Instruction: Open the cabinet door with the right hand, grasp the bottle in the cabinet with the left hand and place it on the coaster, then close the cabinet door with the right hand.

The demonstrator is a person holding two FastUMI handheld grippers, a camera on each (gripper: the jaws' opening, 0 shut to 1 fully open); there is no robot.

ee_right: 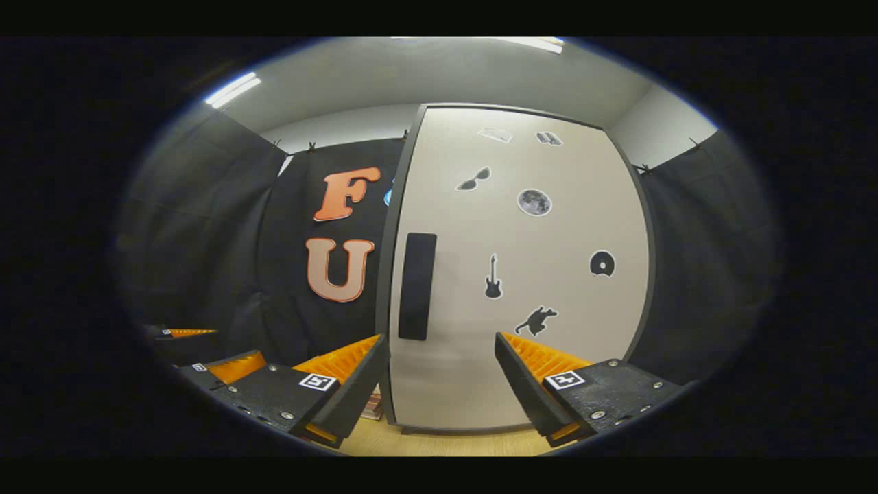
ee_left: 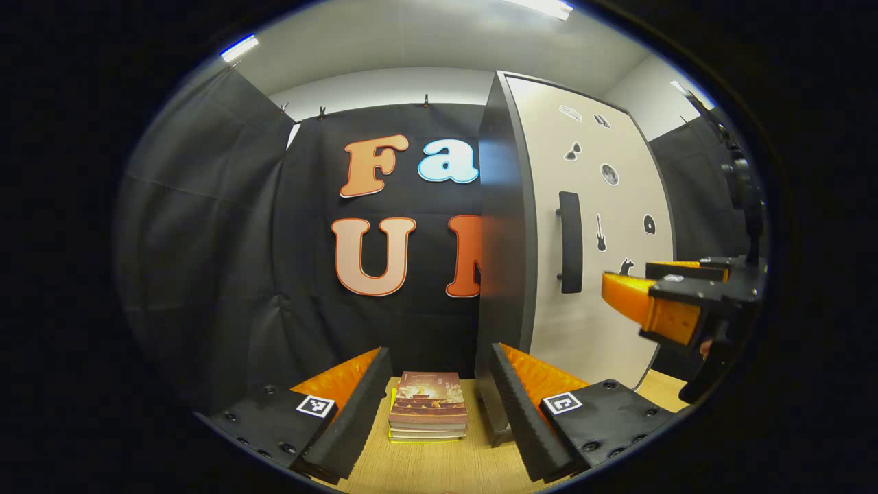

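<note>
Left gripper (ee_left: 439,405) has two long, wedge-shaped fingers with ridged inner pads, each on a flat black plate studded with round screws and carrying a square black-and-white marker tag; right gripper (ee_right: 439,384) is built alike, with the same screws and tags

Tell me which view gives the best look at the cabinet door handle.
The right gripper view: the handle faces the camera nearly head-on, just above the open right gripper. The left gripper view shows the handle smaller and at an angle, beside the cabinet door's edge.
</note>
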